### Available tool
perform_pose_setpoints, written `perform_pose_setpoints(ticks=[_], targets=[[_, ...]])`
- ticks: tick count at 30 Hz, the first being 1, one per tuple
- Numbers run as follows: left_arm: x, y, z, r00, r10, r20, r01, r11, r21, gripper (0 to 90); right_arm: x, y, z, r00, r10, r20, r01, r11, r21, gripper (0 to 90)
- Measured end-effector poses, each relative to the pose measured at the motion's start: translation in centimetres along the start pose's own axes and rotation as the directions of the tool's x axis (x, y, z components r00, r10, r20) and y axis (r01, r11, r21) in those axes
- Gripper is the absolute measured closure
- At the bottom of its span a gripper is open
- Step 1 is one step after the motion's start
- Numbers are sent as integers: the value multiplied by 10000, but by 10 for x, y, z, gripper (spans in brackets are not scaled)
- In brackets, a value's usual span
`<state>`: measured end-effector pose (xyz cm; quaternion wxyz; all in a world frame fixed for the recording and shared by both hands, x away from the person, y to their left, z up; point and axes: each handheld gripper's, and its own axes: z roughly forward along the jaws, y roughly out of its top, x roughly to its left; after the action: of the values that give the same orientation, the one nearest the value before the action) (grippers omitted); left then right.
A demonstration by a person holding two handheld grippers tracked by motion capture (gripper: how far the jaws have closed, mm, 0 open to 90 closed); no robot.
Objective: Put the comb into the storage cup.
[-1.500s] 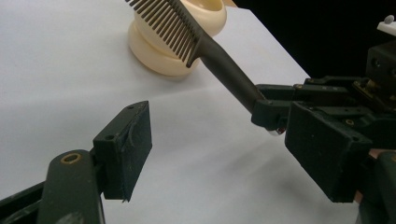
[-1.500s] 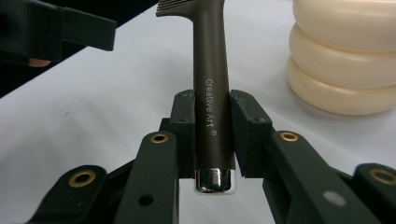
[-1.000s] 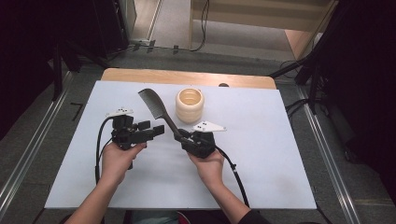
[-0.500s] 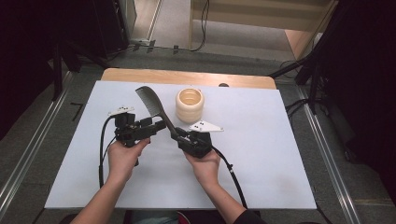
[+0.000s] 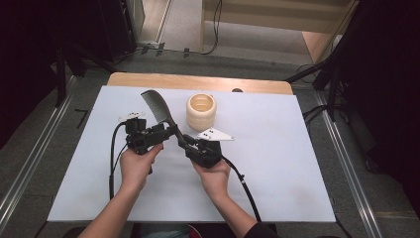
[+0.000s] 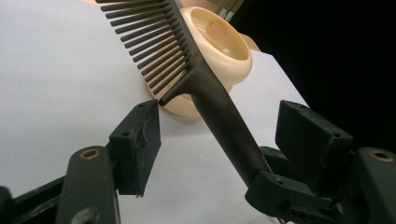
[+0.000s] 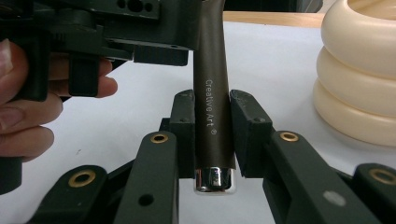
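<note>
Your right gripper (image 7: 212,140) clamps its jaws on the handle end of the dark wide-tooth comb (image 5: 157,110), raised above the counter (image 5: 277,148) left of the cream ribbed cup (image 5: 201,111). Your left gripper (image 6: 219,135) straddles the handle, jaws apart.

One piece of writing can be read. In the right gripper view, the words "Creative Art", followed by a small registered-mark sign, run lengthwise in pale letters down the matte dark brown plastic handle of the wide-toothed comb (image 7: 213,116), just above its shiny chrome end cap (image 7: 214,179). The lettering sits on the stretch of handle that shows between the two black fingers (image 7: 184,126) of the right gripper (image 7: 213,135). The cream ribbed cup (image 7: 359,74) beside it carries no lettering that can be made out.
</note>
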<state>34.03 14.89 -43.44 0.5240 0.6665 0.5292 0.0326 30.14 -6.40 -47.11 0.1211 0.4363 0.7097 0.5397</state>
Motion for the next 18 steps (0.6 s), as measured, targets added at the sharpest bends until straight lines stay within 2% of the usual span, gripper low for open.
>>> perform_pose_setpoints(ticks=[10,15,18], targets=[[1,2,5,9984,-551,159,553,9984,-107,405,4,0,3,9999,73,-69,-74,9999,-115,703],[2,1,8,9976,-658,199,656,9978,99,465,5,0,3,9999,72,-76,-73,9999,-131,703],[1,1,7,9976,-660,211,659,9978,40,511,5,0,4,9999,68,-74,-69,9999,-153,703]])
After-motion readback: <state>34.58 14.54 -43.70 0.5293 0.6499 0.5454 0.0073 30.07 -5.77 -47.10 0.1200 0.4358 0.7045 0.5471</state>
